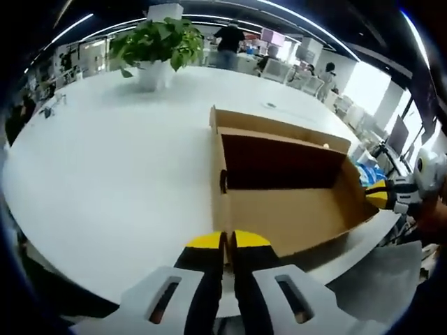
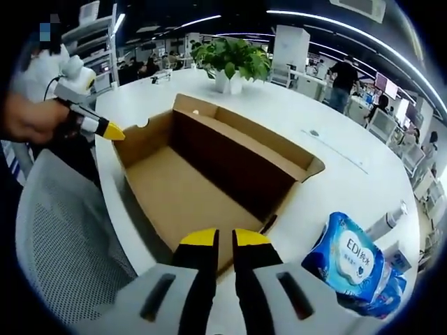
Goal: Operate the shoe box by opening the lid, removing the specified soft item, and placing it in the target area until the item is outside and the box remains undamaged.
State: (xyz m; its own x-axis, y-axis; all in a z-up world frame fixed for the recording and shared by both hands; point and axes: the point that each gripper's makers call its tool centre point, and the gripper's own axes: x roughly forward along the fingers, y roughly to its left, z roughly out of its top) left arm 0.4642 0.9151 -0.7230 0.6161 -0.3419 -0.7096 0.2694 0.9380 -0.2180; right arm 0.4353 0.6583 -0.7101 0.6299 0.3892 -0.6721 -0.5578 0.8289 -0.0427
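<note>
An open brown shoe box (image 1: 279, 209) lies on the white table (image 1: 112, 174), its inside bare. My left gripper (image 1: 227, 241) is shut, its yellow tips pinching the box's near end wall. From the right, the right gripper (image 1: 380, 195) touches the opposite end. In the right gripper view the same box (image 2: 181, 188) stretches away from my right gripper (image 2: 225, 239), which is shut on its near edge. The left gripper (image 2: 112, 130), held by a hand, meets the far end wall. A blue soft tissue pack (image 2: 349, 262) rests on the table outside the box, to the right.
A potted green plant (image 1: 157, 45) stands at the far side of the table. A grey mesh chair (image 2: 70, 258) sits against the table edge beside the box. People and desks fill the office behind.
</note>
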